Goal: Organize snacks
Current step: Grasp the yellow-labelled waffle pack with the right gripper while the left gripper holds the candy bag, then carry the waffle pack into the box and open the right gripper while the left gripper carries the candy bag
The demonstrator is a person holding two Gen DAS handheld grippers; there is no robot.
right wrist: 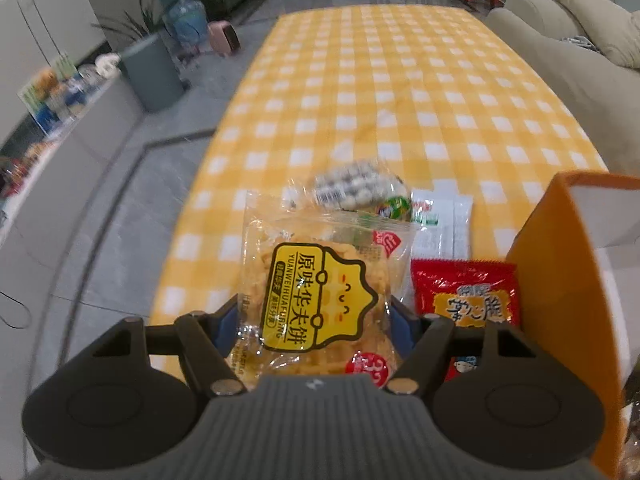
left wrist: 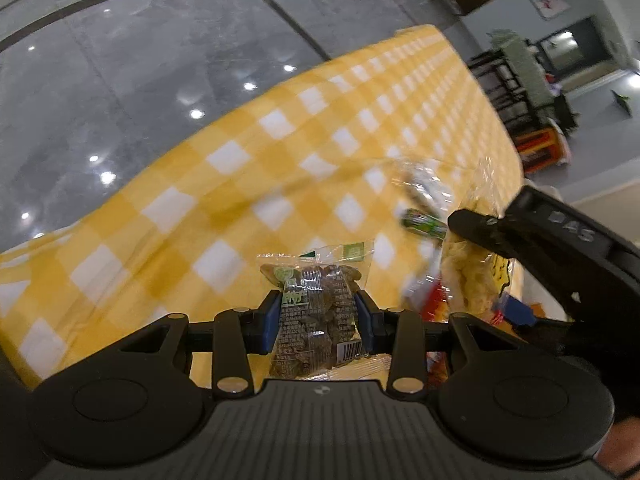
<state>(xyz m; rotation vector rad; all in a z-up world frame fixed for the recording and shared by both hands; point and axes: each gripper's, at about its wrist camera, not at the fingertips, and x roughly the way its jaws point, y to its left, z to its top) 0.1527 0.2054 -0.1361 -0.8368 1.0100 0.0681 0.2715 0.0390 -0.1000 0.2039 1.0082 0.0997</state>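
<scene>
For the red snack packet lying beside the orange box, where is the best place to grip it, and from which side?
Probably from above, at the crimped far edge of the red packet. It lies flat on the checked tablecloth, so a thin sealed edge suits tongs best. The orange box stands close on one side, so approach from the waffle packet side.

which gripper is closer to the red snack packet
Right. The right gripper, shut on the waffle packet, hangs just beside the red snack packet; the left gripper is farther off, holding a dark snack packet.

The right claw grips a clear waffle packet above the checked table. A red snack packet lies just right of it, beside an orange box.
</scene>
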